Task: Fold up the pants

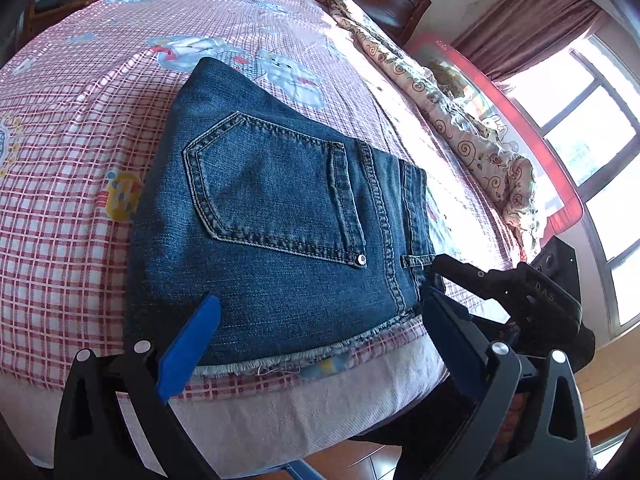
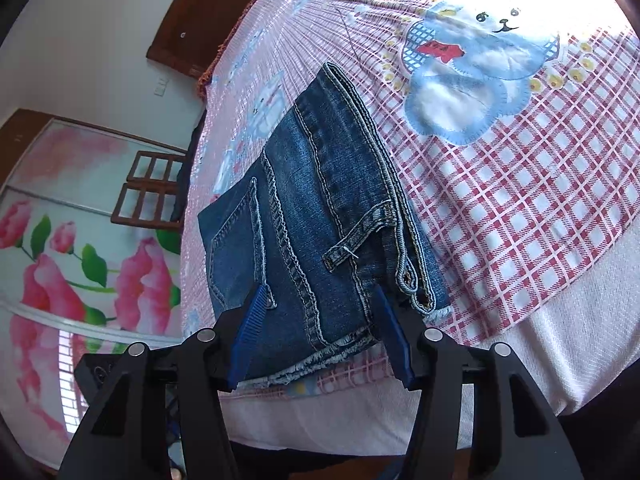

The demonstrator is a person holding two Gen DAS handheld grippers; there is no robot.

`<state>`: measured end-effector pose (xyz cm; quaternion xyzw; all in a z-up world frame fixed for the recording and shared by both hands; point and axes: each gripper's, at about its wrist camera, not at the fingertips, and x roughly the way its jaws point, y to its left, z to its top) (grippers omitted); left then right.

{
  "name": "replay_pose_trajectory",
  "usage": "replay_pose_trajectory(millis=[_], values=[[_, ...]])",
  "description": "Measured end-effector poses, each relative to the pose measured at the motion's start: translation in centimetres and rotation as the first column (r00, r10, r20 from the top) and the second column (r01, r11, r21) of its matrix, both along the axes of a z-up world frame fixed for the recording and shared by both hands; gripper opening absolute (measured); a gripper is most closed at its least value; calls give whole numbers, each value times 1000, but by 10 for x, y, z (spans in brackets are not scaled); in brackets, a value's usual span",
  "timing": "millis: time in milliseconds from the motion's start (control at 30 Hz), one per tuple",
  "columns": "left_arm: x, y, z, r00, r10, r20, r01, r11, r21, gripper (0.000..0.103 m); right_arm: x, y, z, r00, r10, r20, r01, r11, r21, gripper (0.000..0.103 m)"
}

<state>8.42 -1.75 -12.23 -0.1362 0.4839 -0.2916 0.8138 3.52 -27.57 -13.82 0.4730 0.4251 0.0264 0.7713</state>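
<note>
On the pink checked bedsheet (image 1: 60, 240) lie folded jeans (image 1: 280, 216), window (image 1: 592, 128) alongside.

jeans (image 1: 280, 216) folded into a compact stack, back pocket up, frayed hem at the near bed edge | bedsheet (image 1: 72, 216) pink plaid with cartoon bears | left gripper (image 1: 320, 312) blue fingers spread wide, nothing pinched | right gripper (image 1: 516, 292) black, near the jeans' waistband corner | floral quilt (image 1: 472, 136) bunched along the far side
</note>
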Motion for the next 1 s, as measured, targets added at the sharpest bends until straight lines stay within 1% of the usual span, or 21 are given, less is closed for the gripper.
replay_pose_trajectory(millis=[100, 200, 233, 267, 333, 367, 400, 433, 467, 533, 567, 600, 633, 700, 733, 800, 833, 867, 900, 933, 1000], values=[[-4, 6, -10, 1000, -6, 7, 6, 1000, -7, 100, -3, -4, -3, 1000, 10, 6, -10, 1000, -2, 55], [-6, 7, -8, 1000, -11, 10, 11, 1000, 10, 100, -8, -10, -2, 1000, 16, 5, -16, 1000, 8, 55], [-6, 8, -8, 1000, -10, 7, 10, 1000, 8, 100, -11, -13, 2, 1000, 18, 3, -18, 1000, -11, 55], [-6, 9, -8, 1000, -12, 6, 12, 1000, 7, 100, -13, -15, 10, 1000, 20, 3, -19, 998, -65, 55], [-6, 10, -9, 1000, -15, 6, 15, 1000, 9, 100, -15, -23, 29, 999, 15, 47, -6, 986, -165, 56], [-6, 10, -9, 1000, -15, 7, 15, 1000, 13, 100, -14, -29, 34, 997, 10, 76, 4, 984, -178, 58], [-7, 8, -8, 1000, -16, 9, 16, 1000, 17, 100, -12, -38, 35, 997, 0, 82, 14, 984, -177, 66], [-7, 8, -8, 1000, -15, 10, 15, 1000, 18, 100, -8, -46, 33, 997, -10, 79, 24, 985, -172, 72], [-7, 8, -9, 1000, -14, 9, 13, 1000, 17, 100, -3, -53, 26, 997, -8, 73, 19, 987, -158, 72], [-5, 7, -8, 1000, -10, 6, 10, 1000, 12, 100, 4, -63, 9, 1000, -12, 15, 15, 986, -169, 72], [-5, 7, -8, 1000, -8, 3, 8, 1000, 10, 100, 6, -66, 1, 1000, -9, 1, 9, 987, -158, 72], [-4, 6, -8, 1000, -9, 2, 9, 1000, 9, 100, 7, -68, -9, 1000, 8, 8, -7, 993, -117, 72], [-4, 7, -9, 1000, -10, 1, 10, 1000, 8, 100, 7, -67, -16, 1000, 16, 3, -16, 995, -96, 72], [-3, 7, -9, 1000, -12, 0, 12, 1000, 7, 100, 4, -64, -17, 998, 47, 42, -42, 992, -123, 72], [-3, 7, -9, 1000, -13, 1, 13, 1000, 8, 100, 2, -63, -19, 996, 66, 56, -59, 991, -119, 72], [-3, 5, -9, 1000, -16, 7, 16, 1000, 21, 100, -2, -62, -24, 991, 100, 86, -97, 995, -32, 72], [-3, 4, -9, 1000, -16, 9, 16, 1000, 24, 100, -4, -60, -26, 988, 126, 93, -125, 992, -10, 72], [-3, 4, -9, 1000, -16, 8, 16, 1000, 21, 100, -5, -55, -26, 983, 162, 89, -160, 987, -26, 72], [-2, 5, -9, 1000, -18, 4, 18, 1000, 14, 101, -6, -52, -24, 978, 188, 88, -183, 981, -60, 72], [-1, 7, -7, 1000, -22, -5, 22, 1000, -1, 101, -6, -51, -24, 977, 193, 87, -188, 980, -64, 72], [3, 18, -3, 999, -29, -37, 27, 997, -67, 101, -7, -56, -25, 978, 185, 100, -184, 983, -16, 72]])
